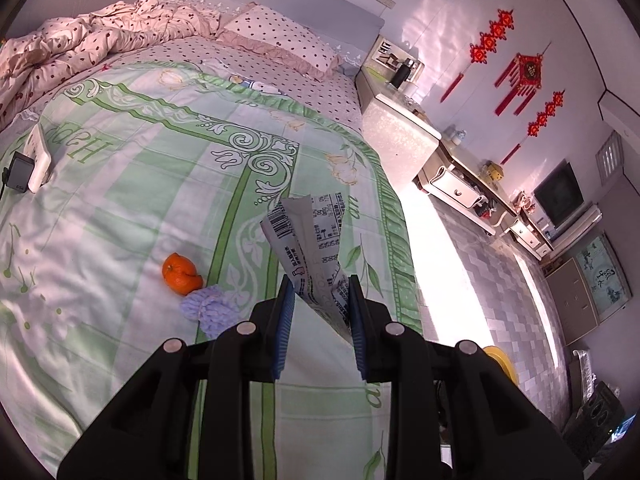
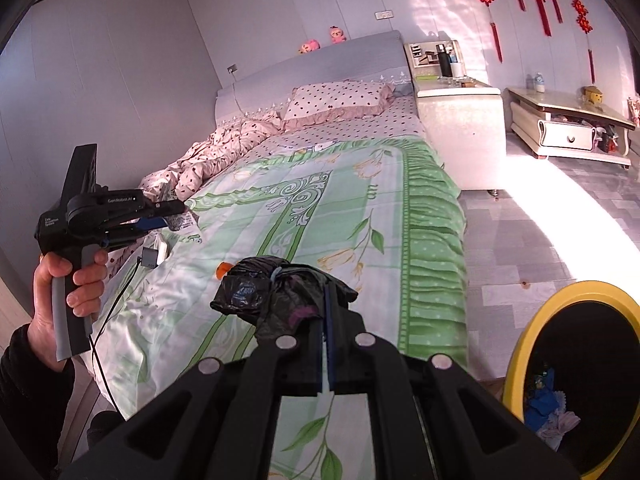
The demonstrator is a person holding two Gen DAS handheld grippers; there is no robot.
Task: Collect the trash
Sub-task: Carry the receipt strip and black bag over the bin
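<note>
Trash filled both grippers, left gripper (image 1: 322, 300) pinching a crumpled wrapper (image 1: 312, 248), right gripper (image 2: 324, 320) clamping a black bag (image 2: 276, 292) that looked likely to slip.

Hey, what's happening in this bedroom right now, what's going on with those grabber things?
A person is clearing trash off the bed. The left gripper is clamped on a crumpled printed wrapper, lifted above the quilt. The right gripper pinches a knotted black plastic bag. A yellow-rimmed bin stands on the floor beside the bed, already holding some scraps.
</note>
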